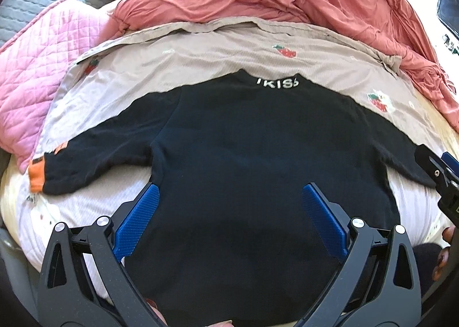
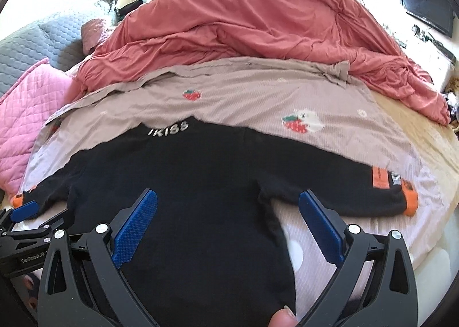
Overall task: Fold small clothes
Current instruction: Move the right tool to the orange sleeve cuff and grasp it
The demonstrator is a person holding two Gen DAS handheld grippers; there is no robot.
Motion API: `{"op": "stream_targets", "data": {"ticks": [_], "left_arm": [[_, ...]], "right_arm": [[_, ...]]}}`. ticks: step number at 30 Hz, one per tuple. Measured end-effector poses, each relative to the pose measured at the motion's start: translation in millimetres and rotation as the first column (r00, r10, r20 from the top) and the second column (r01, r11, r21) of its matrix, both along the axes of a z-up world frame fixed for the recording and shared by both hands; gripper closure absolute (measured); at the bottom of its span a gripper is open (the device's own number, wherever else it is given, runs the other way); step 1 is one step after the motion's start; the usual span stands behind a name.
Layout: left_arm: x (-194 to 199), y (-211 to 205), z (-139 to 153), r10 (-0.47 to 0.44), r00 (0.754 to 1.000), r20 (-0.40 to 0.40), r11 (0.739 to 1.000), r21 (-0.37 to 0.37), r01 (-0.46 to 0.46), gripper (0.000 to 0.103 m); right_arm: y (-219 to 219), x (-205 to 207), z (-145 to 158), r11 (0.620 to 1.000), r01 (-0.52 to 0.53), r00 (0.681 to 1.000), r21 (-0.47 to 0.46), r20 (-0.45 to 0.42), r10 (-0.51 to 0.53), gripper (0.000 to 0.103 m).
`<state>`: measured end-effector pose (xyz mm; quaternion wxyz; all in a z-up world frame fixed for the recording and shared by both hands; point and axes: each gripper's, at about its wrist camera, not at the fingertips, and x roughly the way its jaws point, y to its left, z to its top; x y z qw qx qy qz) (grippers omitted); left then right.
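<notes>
Black sweater point(image 1: 243, 149) lies flat, spread out, sleeves out to both sides, on a beige strawberry-print blanket point(image 1: 200, 57) on the bed. Left gripper point(image 1: 231, 197) jaws spread wide, nothing between them but sweater body below; left blue pad near the sweater's side edge under the left sleeve. Right gripper point(image 2: 228, 205) jaws also spread wide, straddling the sweater's right side edge near the armpit. Orange cuff point(image 2: 410, 203) at right sleeve end. Red duvet point(image 2: 258, 25) bunched behind.

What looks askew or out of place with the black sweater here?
Nothing stands out. The black sweater lies flat on the strawberry-print sheet, sleeves spread, collar away from the open left claw and right claw.
</notes>
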<state>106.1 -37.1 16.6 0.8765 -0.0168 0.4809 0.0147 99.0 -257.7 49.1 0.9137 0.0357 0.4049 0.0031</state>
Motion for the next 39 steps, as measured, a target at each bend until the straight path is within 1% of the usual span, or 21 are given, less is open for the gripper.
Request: {"op": "stream_targets", "data": {"ticks": [3, 8, 13, 17, 20, 25, 28, 31, 34, 35, 39], "left_arm": [[12.1, -3.8, 1.8, -0.001, 1.0, 0.003, 1.0, -0.006, 0.001, 0.009], [33.4, -9.0, -1.0, -0.002, 1.0, -0.006, 1.0, -0.014, 0.002, 0.009], [52.6, -11.0, -9.8, -0.012, 1.0, -0.025, 0.999, -0.037, 0.011, 0.009], [63.7, -14.5, -23.7, -0.015, 0.999, -0.051, 0.999, -0.029, 0.014, 0.009], [69.0, -18.2, -35.7, -0.024, 0.997, -0.069, 0.999, -0.034, 0.021, 0.009], [75.7, -26.5, -49.9, -0.024, 0.996, -0.084, 0.999, -0.038, 0.021, 0.009], [79.2, -35.8, -56.7, -0.031, 0.995, -0.092, 0.999, -0.038, 0.028, 0.009], [81.3, -43.8, -64.6, -0.041, 0.994, -0.105, 0.999, -0.031, 0.038, 0.009], [82.3, -51.6, -71.5, -0.053, 0.992, -0.114, 0.998, -0.024, 0.051, 0.009], [82.7, -54.6, -73.7, -0.058, 0.992, -0.114, 0.998, -0.021, 0.056, 0.009], [85.6, -64.1, -80.2, -0.072, 0.99, -0.119, 0.997, -0.017, 0.071, 0.009]], "right_arm": [[-4.0, 13.4, 1.8, 1.0, 0.015, 1.0, -0.005, 0.009, -0.015, 0.004], [-15.7, 41.4, -0.2, 0.997, 0.071, 0.997, 0.02, 0.007, -0.071, 0.004], [-32.9, 65.8, -13.9, 0.989, 0.142, 0.99, 0.041, -0.013, -0.141, 0.004], [-50.1, 69.2, -31.2, 0.98, 0.199, 0.98, 0.022, -0.015, -0.199, 0.004], [-69.9, 71.4, -48.6, 0.969, 0.247, 0.968, 0.013, -0.04, -0.246, 0.004], [-106.5, 70.5, -60.7, 0.941, 0.337, 0.941, -0.011, -0.033, -0.338, 0.004], [-136.4, 67.7, -64.3, 0.914, 0.404, 0.914, -0.019, -0.024, -0.405, 0.004], [-169.3, 61.7, -67.4, 0.879, 0.477, 0.878, -0.027, -0.023, -0.477, 0.004], [-203.9, 53.6, -71.5, 0.828, 0.56, 0.827, -0.03, -0.029, -0.561, 0.004], [-218.0, 49.7, -73.3, 0.804, 0.594, 0.803, -0.023, -0.036, -0.595, 0.004], [-255.0, 38.3, -82.6, 0.738, 0.675, 0.735, -0.017, -0.067, -0.674, 0.004]]}}
